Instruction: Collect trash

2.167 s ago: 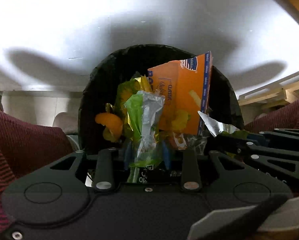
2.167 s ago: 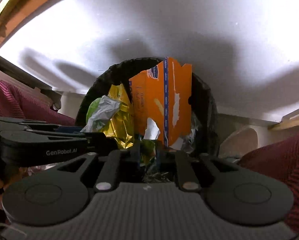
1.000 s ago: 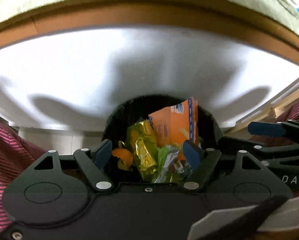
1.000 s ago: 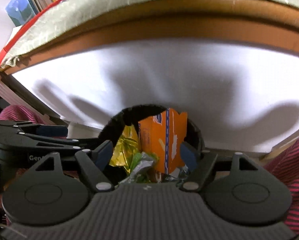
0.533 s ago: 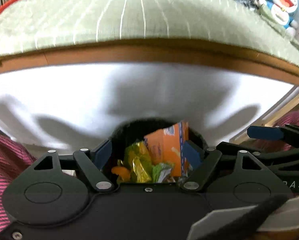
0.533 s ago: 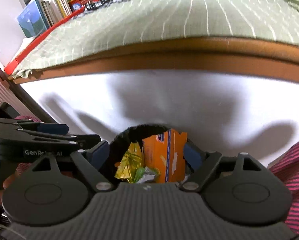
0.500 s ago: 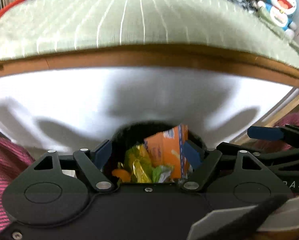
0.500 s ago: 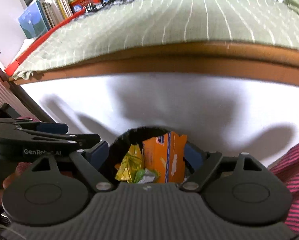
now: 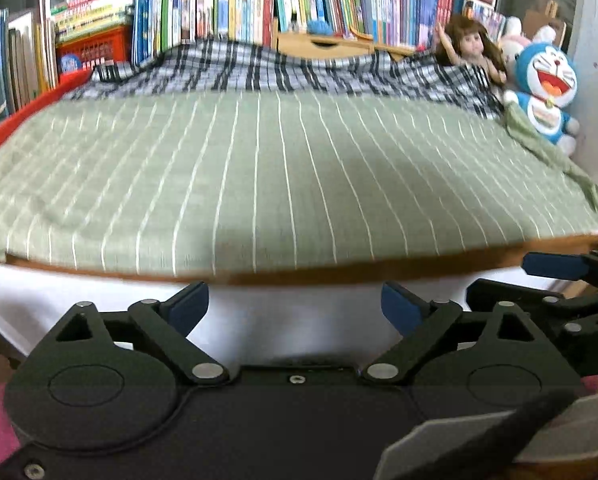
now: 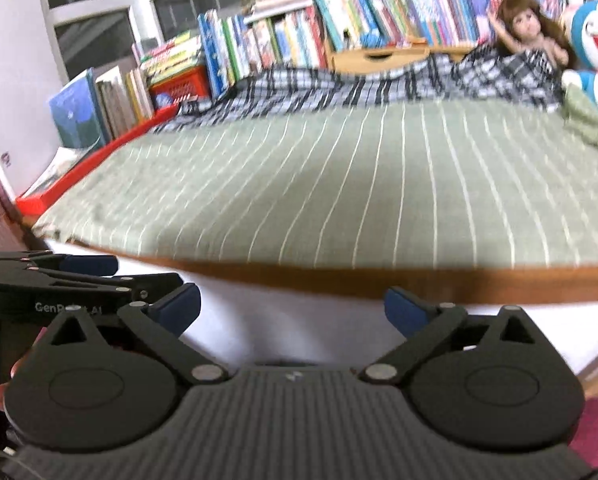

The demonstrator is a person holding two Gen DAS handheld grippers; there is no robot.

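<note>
Both claws stand released with nothing between them, their jaws having just been opening: left gripper (image 9: 295,307), right gripper (image 10: 293,309); the green striped bedspread (image 9: 283,176) at twelve o'clock looks bare; no trash or bin shows, so collection seems finished.

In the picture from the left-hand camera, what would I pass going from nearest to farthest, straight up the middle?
Open tongs → white bed side → brown bed edge → green striped cover → checked blanket → row of books.

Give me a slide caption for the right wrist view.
Open right tool, empty, facing a green striped bed with bookshelf behind.
</note>
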